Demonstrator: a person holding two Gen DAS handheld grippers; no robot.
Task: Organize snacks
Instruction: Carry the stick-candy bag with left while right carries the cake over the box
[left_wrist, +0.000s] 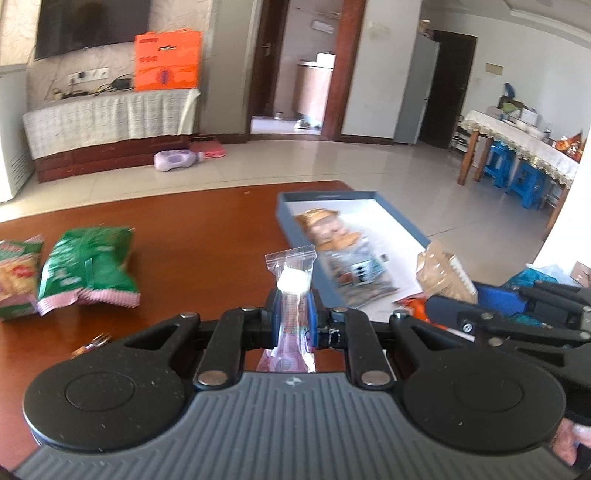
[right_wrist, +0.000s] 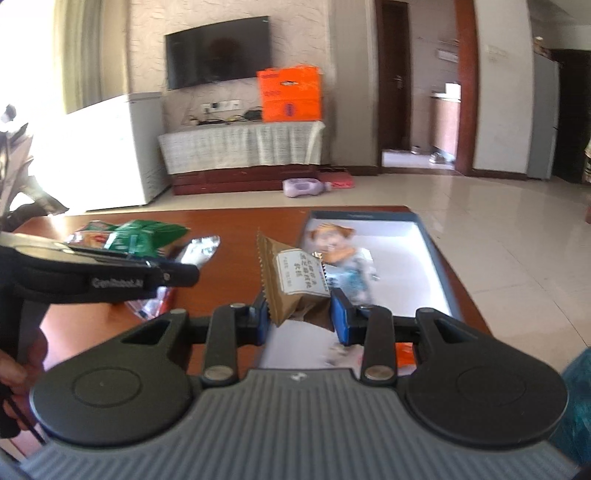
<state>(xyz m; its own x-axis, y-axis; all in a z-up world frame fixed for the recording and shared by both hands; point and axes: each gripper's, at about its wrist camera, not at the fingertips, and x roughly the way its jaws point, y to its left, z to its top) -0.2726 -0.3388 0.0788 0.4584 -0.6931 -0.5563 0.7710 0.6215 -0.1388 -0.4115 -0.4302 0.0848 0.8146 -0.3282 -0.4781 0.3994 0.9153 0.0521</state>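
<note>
Snacks partly sorted: we've got packets in the blue box (left_wrist: 402, 218), left gripper (left_wrist: 293, 312) clamping a clear-wrapped candy (left_wrist: 291, 280), right gripper (right_wrist: 301, 312) gripping a brown packet (right_wrist: 295, 284), green bags (left_wrist: 86, 269) left far-left.

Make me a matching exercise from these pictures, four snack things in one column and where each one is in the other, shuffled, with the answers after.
Things:
1. clear-wrapped candy
2. brown paper packet
3. green snack bag
4. cartoon-print packet

Places:
A. lying inside the blue tray
B. clamped in the left gripper
C. lying on the wooden table, left of the tray
D. held in the right gripper

Pairs: 1-B, 2-D, 3-C, 4-A
</note>
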